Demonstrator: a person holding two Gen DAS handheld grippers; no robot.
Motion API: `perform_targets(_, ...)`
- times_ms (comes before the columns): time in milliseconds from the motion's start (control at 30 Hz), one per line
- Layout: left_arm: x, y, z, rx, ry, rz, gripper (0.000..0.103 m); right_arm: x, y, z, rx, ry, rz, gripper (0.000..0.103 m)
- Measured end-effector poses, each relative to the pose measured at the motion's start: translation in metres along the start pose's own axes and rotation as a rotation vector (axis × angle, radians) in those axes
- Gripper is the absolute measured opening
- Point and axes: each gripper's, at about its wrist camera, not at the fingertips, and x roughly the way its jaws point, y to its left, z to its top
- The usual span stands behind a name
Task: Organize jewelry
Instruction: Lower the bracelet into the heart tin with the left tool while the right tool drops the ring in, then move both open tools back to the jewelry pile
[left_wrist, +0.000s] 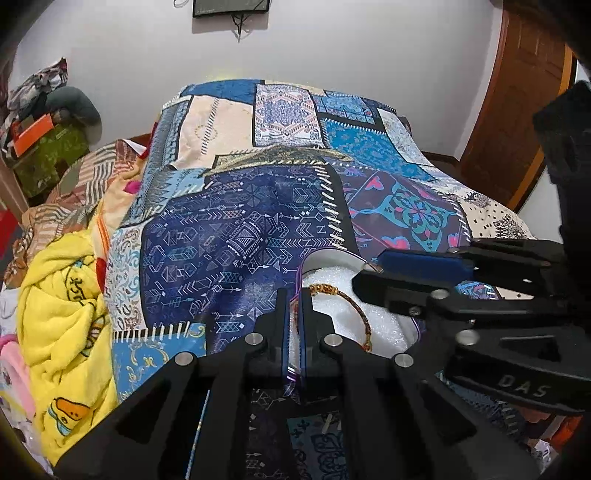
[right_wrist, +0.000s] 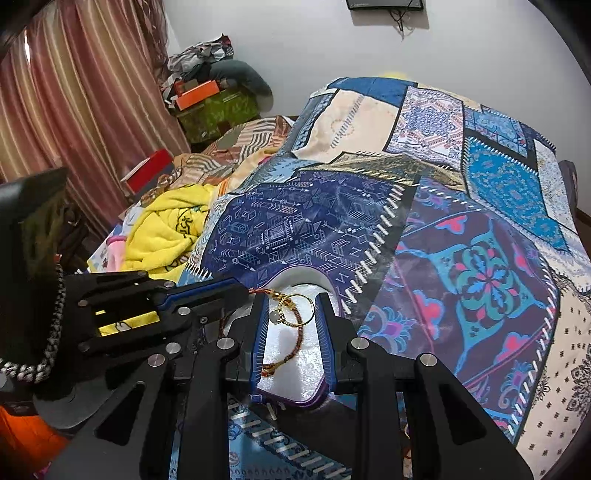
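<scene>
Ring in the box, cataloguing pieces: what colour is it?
Gold, with a pale stone; the ring shows best in the right wrist view.

Soft, even room light, faint glare on the white foam pad (right_wrist: 295, 354), fisheye bending and darkening every edge

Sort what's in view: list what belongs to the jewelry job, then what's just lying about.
Belongs to the job:
- white jewelry box
- gold ring
- braided bracelet
- left tool, shut on the box's edge
- right tool, open

Just lying about:
- patchwork bedspread
- yellow towel
- orange box
- curtain
</scene>
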Motion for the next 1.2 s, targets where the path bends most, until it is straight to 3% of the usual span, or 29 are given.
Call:
perform_targets(267,-0.011,0.005,0.000,0.010,-0.017,0.055,0.006,0.009,0.000,-0.004,0.007,0.039,0.010,0.024)
perform_targets(433,-0.023,0.005,0.001,0.008,-0.041,0.068,0.028,0.006,0.004,-0.004,-0.001,0.051,-0.001,0.028)
perform_targets(1200,-0.116,-0.039,-0.003,0.028,-0.168,0.073,0.048,-0.117,0.013,-0.018,-0.016,-0.157,-0.163,0.032)
